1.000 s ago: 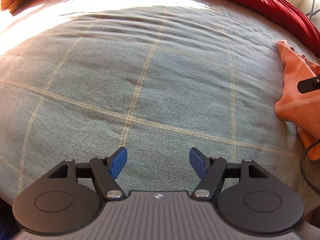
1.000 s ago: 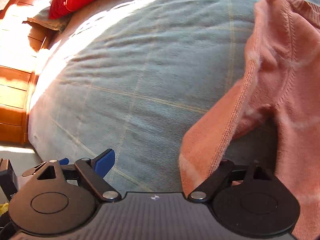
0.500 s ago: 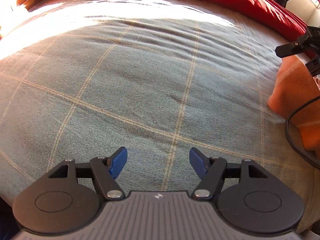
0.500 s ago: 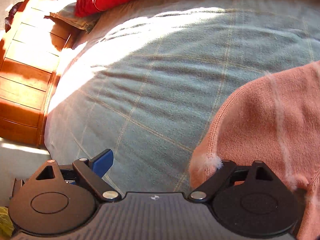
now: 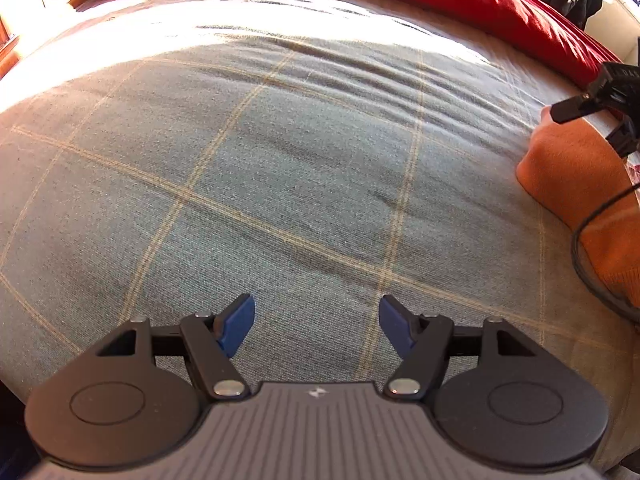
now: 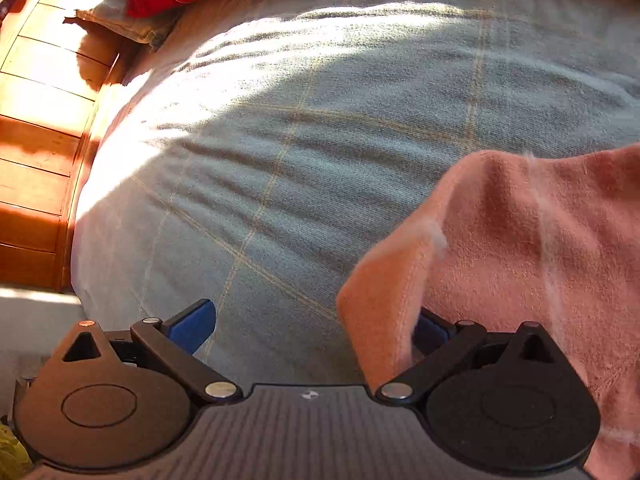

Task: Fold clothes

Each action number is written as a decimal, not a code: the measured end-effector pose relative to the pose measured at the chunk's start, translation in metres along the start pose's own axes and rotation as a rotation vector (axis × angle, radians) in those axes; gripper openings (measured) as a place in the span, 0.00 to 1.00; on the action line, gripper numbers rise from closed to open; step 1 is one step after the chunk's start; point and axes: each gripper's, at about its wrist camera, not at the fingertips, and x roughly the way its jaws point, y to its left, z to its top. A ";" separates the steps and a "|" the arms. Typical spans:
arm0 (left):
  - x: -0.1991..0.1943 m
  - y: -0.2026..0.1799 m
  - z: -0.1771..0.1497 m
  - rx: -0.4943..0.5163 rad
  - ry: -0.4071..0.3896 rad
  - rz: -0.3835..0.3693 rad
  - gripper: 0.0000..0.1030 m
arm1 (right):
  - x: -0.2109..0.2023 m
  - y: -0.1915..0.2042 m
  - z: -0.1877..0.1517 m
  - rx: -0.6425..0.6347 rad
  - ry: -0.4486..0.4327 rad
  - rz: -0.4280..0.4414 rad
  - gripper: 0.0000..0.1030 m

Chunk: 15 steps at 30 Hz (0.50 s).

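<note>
A person working a bed (image 5: 320, 168) covered in a grey-green checked bedspread had the left gripper (image 5: 317, 322) spread wide and empty above the cloth near the bed's near edge. The right gripper (image 6: 316, 328) also stood wide, its jaws apart; a salmon-pink garment (image 6: 520, 248) was draped across its right finger, which the cloth partly hid, so whether any fabric was truly caught there could not be told for sure. From the left wrist camera the same garment (image 5: 576, 184) lay bunched at the bed's right edge, with the right gripper's black frame and a dark cable (image 5: 588, 248) just over it. A red duvet (image 5: 480, 4) ran along the far edge, a pillow (image 6: 128, 20) sat at the far left corner beside the wooden bed frame (image 6: 40, 128).

The step in hand looked to be bringing the garment out onto the open bedspread. Doing it well would call for a firm pinch on a hem or corner, the left gripper taking a matching edge, and both spreading it flat before any fold.
</note>
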 end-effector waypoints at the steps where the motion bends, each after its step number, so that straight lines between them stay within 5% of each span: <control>1: 0.000 0.000 0.000 -0.002 -0.001 -0.001 0.67 | -0.006 -0.001 -0.008 -0.011 0.000 -0.009 0.99; 7: 0.002 -0.001 -0.002 -0.015 0.000 0.002 0.67 | -0.015 0.013 -0.057 -0.186 0.024 -0.135 0.99; 15: -0.008 0.010 -0.003 -0.022 -0.017 0.042 0.67 | 0.011 0.062 -0.045 -0.204 0.006 0.087 0.98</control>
